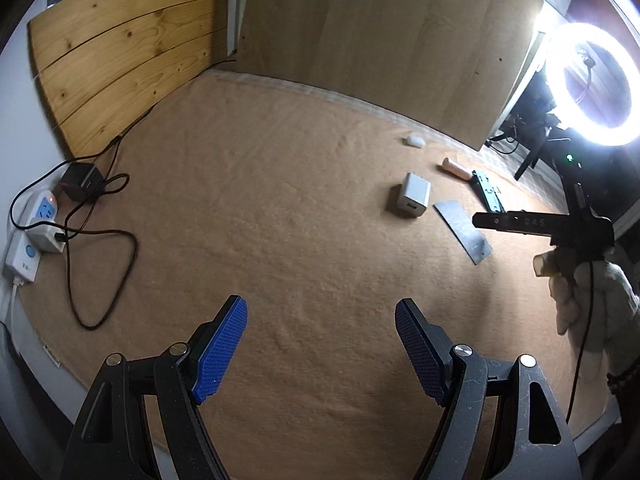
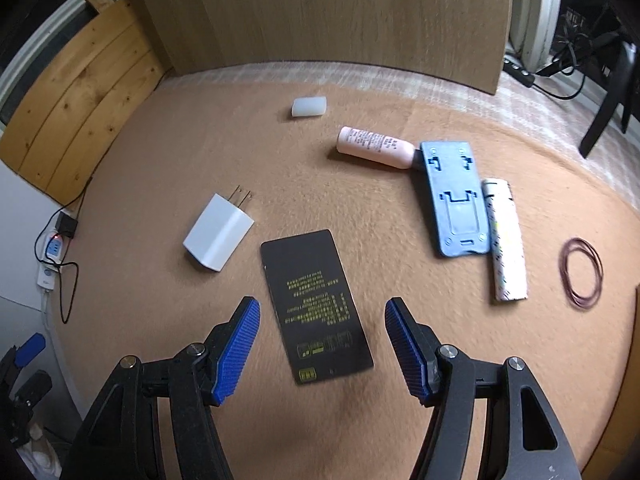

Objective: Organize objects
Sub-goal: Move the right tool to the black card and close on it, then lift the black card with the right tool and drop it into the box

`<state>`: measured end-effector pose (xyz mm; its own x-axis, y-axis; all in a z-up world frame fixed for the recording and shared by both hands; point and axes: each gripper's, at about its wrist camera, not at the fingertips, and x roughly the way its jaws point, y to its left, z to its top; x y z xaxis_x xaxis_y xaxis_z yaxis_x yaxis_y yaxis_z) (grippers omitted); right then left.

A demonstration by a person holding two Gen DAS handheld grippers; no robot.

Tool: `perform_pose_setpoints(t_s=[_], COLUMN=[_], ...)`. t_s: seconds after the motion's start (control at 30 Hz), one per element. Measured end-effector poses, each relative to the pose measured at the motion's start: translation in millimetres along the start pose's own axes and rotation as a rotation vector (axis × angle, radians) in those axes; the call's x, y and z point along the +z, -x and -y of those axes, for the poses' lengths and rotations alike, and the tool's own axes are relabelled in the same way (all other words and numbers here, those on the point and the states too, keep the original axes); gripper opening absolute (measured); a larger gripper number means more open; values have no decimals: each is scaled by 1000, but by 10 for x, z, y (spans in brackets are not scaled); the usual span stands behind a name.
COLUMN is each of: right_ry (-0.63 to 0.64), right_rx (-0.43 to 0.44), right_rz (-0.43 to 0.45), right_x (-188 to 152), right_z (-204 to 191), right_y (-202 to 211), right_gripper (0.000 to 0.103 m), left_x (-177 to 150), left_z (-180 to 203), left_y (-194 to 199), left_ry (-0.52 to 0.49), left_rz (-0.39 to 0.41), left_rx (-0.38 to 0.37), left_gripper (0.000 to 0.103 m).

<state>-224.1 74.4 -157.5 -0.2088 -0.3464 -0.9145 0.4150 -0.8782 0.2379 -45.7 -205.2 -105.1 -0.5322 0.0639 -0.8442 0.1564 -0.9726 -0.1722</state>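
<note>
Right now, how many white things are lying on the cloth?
3: the charger left of the black card, the small block near the back board, and the patterned tube beside the blue stand. None seem hidden.

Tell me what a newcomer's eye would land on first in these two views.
First, the glaring ring light at the right edge of the left wrist view. Next, the black card with yellow print lying flat on the tan blanket, just ahead of the open right gripper. Beyond it, the blue plastic stand lies between a pink bottle and a white patterned tube.
</note>
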Motion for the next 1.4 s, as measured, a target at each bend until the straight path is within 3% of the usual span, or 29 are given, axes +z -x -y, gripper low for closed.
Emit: perform_pose_setpoints(t_s=[0.6, 0.8, 0.87, 1.4], right_ry=[157, 251, 247, 145], right_rx=[-84, -159, -158, -116], right_rz=[-73, -90, -90, -48], right_x=[29, -48, -59, -304], right_z=[-226, -341, -332, -23], right_y=[-222, -236, -217, 147], right_gripper=[61, 52, 46, 46], left_x=[-2, -8, -12, 7], left_z=[-74, -44, -24, 164], left_y=[-117, -138, -140, -112], left_ry=[28, 27, 25, -6], left_rz=[-23, -26, -26, -20], left_rx=[0, -3, -5, -20], left_gripper=[79, 79, 79, 79])
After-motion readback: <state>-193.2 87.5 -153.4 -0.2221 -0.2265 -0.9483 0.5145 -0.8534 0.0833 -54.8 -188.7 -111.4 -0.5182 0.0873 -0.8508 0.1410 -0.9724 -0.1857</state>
